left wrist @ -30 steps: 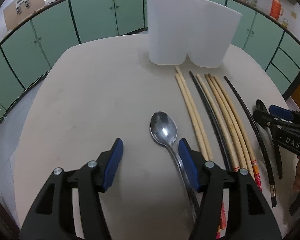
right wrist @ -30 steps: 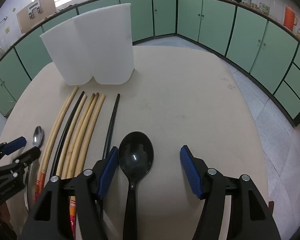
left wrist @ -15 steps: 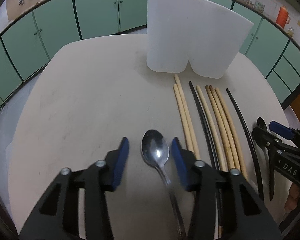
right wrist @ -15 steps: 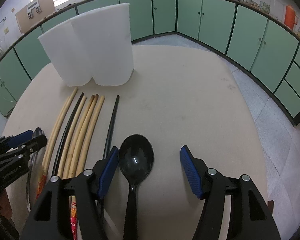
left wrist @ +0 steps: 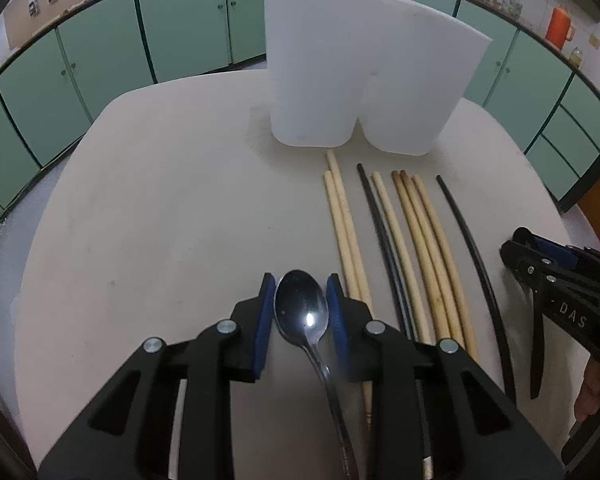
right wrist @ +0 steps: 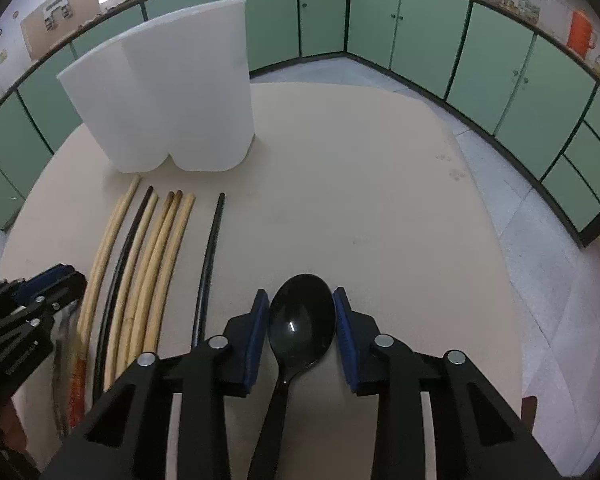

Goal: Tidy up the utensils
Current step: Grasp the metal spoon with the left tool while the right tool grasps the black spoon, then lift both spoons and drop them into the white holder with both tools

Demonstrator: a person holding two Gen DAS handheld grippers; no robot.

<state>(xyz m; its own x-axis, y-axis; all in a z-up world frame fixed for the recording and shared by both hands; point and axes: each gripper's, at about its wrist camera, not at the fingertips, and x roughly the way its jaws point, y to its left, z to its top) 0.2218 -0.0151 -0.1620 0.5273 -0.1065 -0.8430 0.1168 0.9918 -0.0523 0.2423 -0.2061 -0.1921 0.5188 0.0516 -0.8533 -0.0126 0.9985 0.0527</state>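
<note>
My left gripper (left wrist: 300, 312) is shut on the bowl of a metal spoon (left wrist: 302, 314), blue pads against both sides. My right gripper (right wrist: 302, 324) is shut on the bowl of a black plastic spoon (right wrist: 300, 324). Several wooden chopsticks (left wrist: 416, 232) and two black chopsticks (left wrist: 466, 236) lie side by side on the beige table (left wrist: 160, 208); they also show in the right wrist view (right wrist: 156, 248). A white two-compartment holder (left wrist: 364, 76) stands upright beyond them, also in the right wrist view (right wrist: 168, 96).
Green cabinets (right wrist: 420, 36) ring the room. The table edge (right wrist: 496, 240) drops to a tiled floor on the right. The right gripper's body shows at the left wrist view's right edge (left wrist: 560, 292).
Both grippers have closed: the left slid over the metal spoon and shut on its bowl, the right shut on the black spoon's bowl.
</note>
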